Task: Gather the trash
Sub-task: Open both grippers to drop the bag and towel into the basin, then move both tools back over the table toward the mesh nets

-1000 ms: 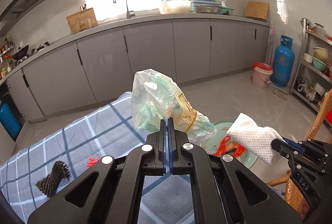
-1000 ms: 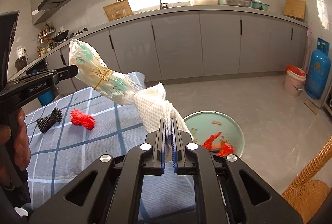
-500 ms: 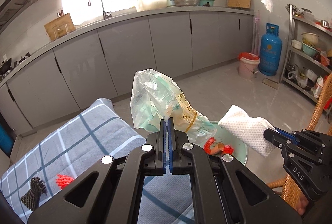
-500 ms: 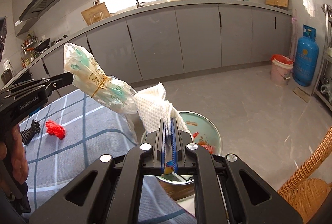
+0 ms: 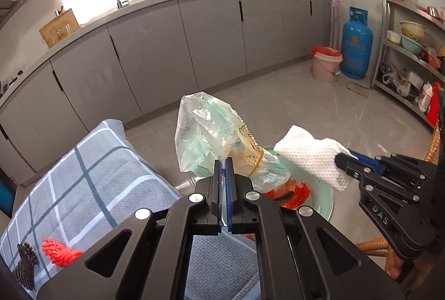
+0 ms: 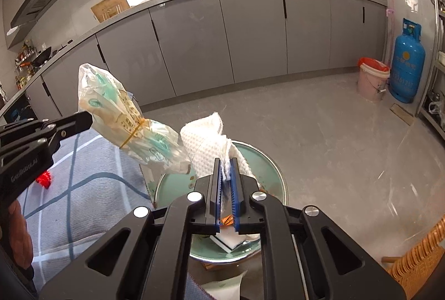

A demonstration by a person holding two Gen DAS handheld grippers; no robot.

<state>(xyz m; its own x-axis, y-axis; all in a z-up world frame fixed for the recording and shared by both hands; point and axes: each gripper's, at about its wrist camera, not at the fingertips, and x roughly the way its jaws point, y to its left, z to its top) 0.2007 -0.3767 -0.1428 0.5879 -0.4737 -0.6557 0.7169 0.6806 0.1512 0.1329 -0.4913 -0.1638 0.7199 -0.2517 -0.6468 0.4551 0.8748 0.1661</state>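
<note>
My left gripper (image 5: 223,165) is shut on a clear plastic bag (image 5: 207,135) with green print and a yellow rubber band, held up over a pale green basin (image 5: 324,202). The bag also shows in the right wrist view (image 6: 125,122). My right gripper (image 6: 225,164) is shut on a crumpled white paper towel (image 6: 207,145), above the same basin (image 6: 274,179). The towel also shows in the left wrist view (image 5: 311,156). The basin holds red and orange scraps (image 5: 294,191). A red net scrap (image 5: 59,254) and a black net scrap (image 5: 25,265) lie on the checked tablecloth (image 5: 91,183).
Grey kitchen cabinets (image 6: 250,32) line the back wall. A blue gas cylinder (image 6: 406,63) and a pink bucket (image 6: 371,84) stand on the floor at right. A metal shelf rack (image 5: 411,58) is far right. A wicker chair (image 6: 414,261) is at lower right.
Both grippers have moved right with their loads, off the table edge and over the green basin. The net scraps have slid to the left of the views.
</note>
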